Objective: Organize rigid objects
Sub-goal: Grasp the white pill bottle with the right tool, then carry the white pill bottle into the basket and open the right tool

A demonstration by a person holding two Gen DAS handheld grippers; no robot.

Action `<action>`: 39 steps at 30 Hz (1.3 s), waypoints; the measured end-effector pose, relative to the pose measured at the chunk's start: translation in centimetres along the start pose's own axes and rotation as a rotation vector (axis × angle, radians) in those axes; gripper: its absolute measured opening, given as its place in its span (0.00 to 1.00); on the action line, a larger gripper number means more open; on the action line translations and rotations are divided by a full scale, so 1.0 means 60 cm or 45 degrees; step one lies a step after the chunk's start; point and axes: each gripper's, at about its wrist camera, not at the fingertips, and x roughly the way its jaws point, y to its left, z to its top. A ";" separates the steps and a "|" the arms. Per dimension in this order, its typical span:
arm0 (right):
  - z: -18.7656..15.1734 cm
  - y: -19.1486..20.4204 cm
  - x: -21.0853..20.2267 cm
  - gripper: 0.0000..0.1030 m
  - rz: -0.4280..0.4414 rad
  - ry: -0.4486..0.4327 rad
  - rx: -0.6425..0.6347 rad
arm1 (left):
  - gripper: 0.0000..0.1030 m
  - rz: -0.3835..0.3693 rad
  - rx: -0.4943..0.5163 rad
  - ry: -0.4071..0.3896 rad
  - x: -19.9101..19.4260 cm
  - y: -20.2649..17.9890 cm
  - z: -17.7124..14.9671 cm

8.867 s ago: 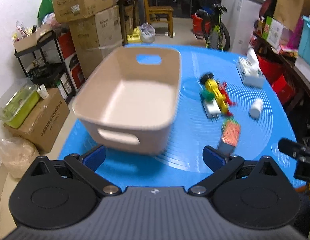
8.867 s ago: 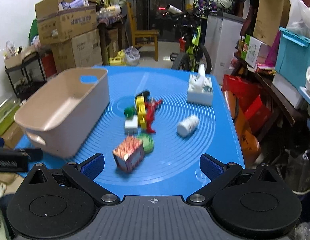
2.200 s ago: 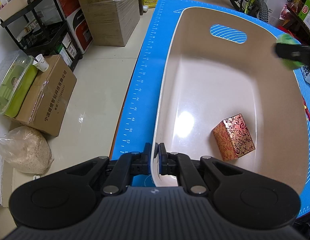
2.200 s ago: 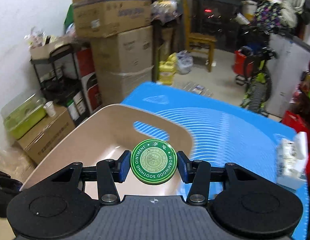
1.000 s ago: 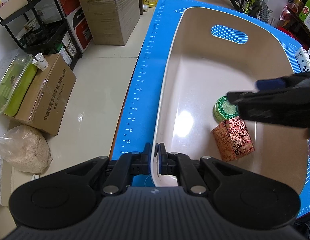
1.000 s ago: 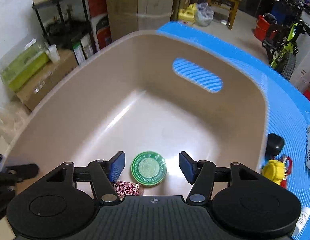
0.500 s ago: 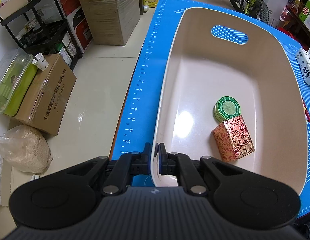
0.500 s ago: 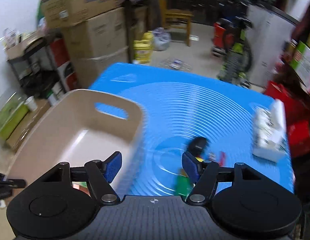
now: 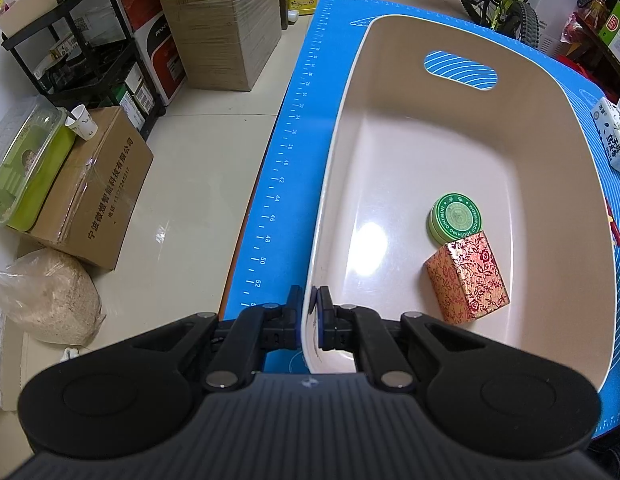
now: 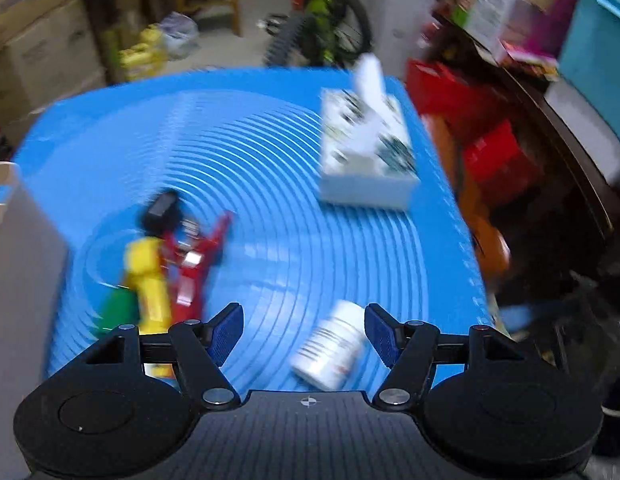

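Right gripper (image 10: 304,330) left basin (image 9: 550,128).

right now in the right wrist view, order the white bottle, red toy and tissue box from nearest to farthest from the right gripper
1. white bottle, lying between the open fingers of the right gripper.
2. red toy, ahead and left.
3. tissue box, farthest, ahead and right.

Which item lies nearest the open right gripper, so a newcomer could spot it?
Find the blue mat. Between the right gripper fingers lies a white bottle on its side, apart from the colourful toy cluster and boxy tissue pack.
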 end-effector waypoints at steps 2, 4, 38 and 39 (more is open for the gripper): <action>-0.009 -0.015 0.022 0.71 -0.004 0.027 0.058 | 0.09 0.001 0.003 0.000 0.000 0.001 0.000; -0.019 -0.022 0.041 0.71 0.000 0.041 0.100 | 0.09 0.000 0.005 0.001 0.000 0.001 0.000; 0.023 0.127 -0.143 0.44 0.272 -0.371 -0.140 | 0.09 0.008 0.034 0.000 -0.001 -0.002 0.002; 0.027 0.145 -0.155 0.44 0.302 -0.389 -0.161 | 0.09 0.008 0.034 0.001 -0.001 -0.001 0.002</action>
